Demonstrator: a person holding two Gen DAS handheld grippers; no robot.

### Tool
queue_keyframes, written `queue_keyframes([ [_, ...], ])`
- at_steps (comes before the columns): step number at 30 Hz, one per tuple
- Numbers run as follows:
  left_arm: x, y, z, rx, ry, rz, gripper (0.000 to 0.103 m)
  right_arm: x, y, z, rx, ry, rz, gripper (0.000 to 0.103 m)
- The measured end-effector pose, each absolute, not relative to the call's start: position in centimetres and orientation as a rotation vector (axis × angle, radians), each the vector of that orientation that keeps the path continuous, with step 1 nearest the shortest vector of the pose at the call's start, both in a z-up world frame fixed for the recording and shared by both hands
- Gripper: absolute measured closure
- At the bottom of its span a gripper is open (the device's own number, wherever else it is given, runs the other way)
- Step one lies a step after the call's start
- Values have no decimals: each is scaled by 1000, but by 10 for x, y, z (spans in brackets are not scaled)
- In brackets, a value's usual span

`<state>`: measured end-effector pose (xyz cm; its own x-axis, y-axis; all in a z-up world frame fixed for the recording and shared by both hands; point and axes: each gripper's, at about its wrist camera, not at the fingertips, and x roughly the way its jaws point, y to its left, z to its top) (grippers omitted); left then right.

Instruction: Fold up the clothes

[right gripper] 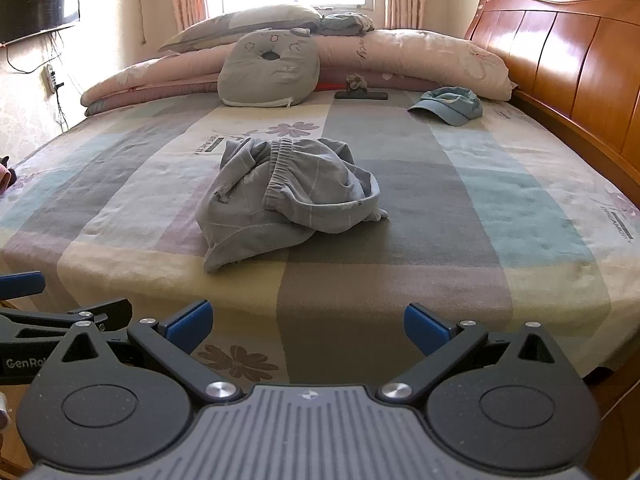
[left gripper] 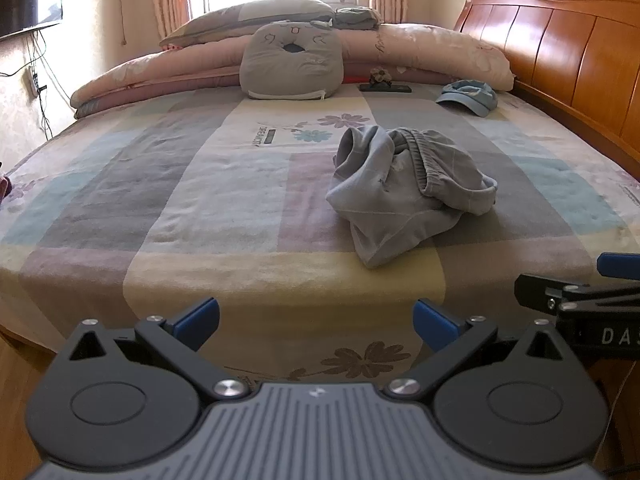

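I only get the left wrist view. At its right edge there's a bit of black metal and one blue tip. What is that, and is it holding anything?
Observer: That is the right gripper. Its own camera shows both blue fingers spread wide with nothing between them.
Operator: Where does the grey heap sit from over there?
Observer: The crumpled grey garment lies ahead of that gripper, slightly to its left, on the bed sheet.
Operator: Does that camera see my gripper too?
Observer: Yes. The left gripper shows at that view's left edge, with lettering starting "GenRo" on its side.
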<state>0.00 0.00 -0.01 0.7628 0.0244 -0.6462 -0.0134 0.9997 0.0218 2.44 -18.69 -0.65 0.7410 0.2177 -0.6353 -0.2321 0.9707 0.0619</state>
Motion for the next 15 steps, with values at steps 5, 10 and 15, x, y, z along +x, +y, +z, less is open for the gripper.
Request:
queue_keyframes([
  [5, 0, 0, 0, 19, 700, 23, 1, 27, -186, -7, -22, 698, 243, 0],
  [10, 3, 1, -3, 27, 704, 26, 1, 26, -186, -6, -28, 691, 258, 0],
  [15, 5, 1, -6, 14, 708, 27, 1, 26, -184, -7, -33, 691, 259, 0],
])
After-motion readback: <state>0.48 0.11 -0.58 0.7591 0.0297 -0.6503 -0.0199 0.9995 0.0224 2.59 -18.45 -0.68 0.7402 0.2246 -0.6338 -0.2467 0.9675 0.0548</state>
